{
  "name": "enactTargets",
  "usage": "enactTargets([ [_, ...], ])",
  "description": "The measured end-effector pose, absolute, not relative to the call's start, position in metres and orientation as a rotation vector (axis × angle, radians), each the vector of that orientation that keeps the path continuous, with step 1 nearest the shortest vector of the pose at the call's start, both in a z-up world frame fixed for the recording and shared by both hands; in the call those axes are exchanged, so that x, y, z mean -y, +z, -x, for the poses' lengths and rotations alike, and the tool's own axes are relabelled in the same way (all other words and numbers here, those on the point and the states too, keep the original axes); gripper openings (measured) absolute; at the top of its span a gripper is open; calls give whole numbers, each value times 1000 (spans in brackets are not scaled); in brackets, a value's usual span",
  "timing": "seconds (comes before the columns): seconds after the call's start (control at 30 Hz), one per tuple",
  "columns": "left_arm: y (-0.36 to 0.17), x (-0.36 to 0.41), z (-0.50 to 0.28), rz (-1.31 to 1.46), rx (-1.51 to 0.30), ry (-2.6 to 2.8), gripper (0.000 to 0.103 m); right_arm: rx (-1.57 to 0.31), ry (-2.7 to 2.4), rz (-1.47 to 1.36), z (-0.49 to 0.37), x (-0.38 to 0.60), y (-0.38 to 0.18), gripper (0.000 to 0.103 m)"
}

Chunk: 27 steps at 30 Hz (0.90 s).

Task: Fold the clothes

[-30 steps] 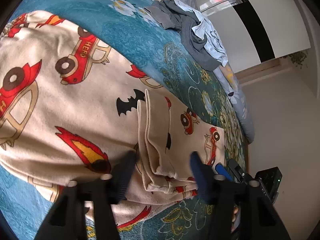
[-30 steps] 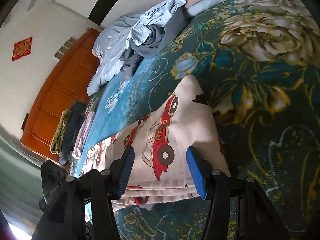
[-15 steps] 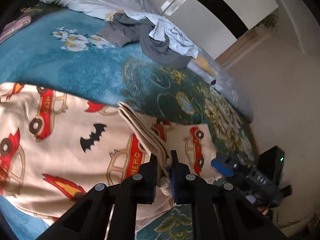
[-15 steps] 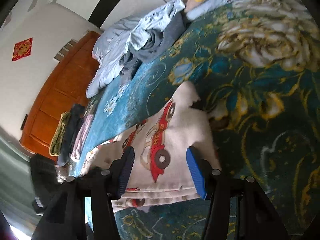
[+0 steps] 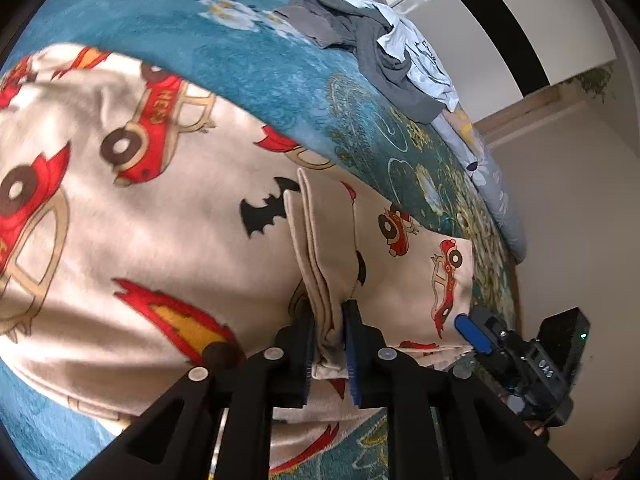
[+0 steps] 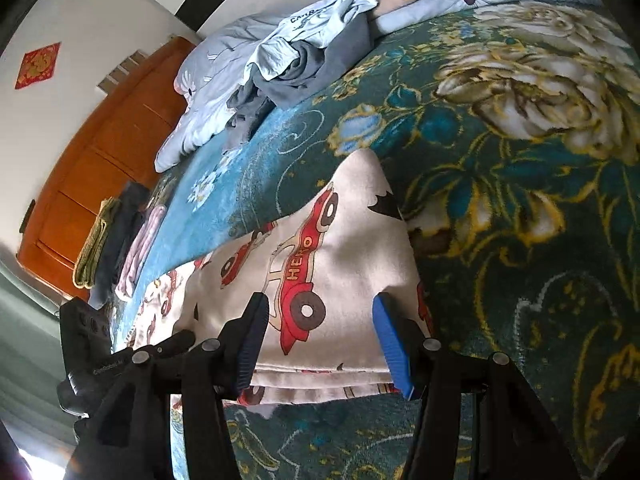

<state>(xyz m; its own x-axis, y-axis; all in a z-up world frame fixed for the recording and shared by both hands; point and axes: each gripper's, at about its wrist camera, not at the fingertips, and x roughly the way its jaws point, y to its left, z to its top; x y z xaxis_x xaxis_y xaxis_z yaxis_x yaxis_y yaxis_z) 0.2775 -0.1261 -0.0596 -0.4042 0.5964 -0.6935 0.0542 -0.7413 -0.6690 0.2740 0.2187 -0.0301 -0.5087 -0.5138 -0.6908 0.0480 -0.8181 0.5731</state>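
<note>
**A:** What lies on the bed (image 5: 248,68), from left to right?

**B:** In the left wrist view, a cream garment (image 5: 132,216) printed with red cars, flames and a black bat is spread over the teal floral bedspread and fills the left and middle. Its edge is gathered into a raised fold (image 5: 320,256) near the middle.

**A:** And the left gripper (image 5: 328,344)?

**B:** Its fingers (image 5: 351,344) are clenched on that fold at the near edge; they have just eased a little wider, with the cloth between them. Further right, near the bed's edge, the right gripper's blue pad (image 5: 474,334) shows.

**A:** What does the right wrist view show?

**B:** Far left, a wooden cabinet (image 6: 108,160) and a row of folded clothes (image 6: 116,248). In the middle, the folded end of the cream garment (image 6: 320,256). The right gripper (image 6: 320,340) is released, its fingers (image 6: 392,340) standing wide at either side of the printed car at the garment's near edge. Far behind lies a pile of grey and pale blue clothes (image 6: 304,52).
</note>
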Motion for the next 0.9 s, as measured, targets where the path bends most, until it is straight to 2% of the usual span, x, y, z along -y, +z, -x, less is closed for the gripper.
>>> enactTargets([
  [0.13, -53, 145, -282, 1436, 976, 2191, 26, 717, -2379, -1310, -277, -217, -32, 56],
  [0.3, -21, 207, -303, 1230, 1124, 2348, 62, 745, -2374, -1308, -277, -219, -31, 56],
  [0.47, -17, 299, -348, 1120, 1429, 2558, 62, 778, -2374, -1299, -279, -221, -32, 56],
  [0.6, -32, 332, -363, 1108, 1612, 2560, 62, 765, -2389, -1305, -279, -219, -31, 56],
  [0.73, -54, 338, -362, 1156, 1722, 2534, 62, 791, -2384, -1314, -279, -220, -30, 56],
  [0.9, -74, 339, -349, 1154, 1763, 2501, 60, 809, -2374, -1312, -283, -223, -30, 56],
])
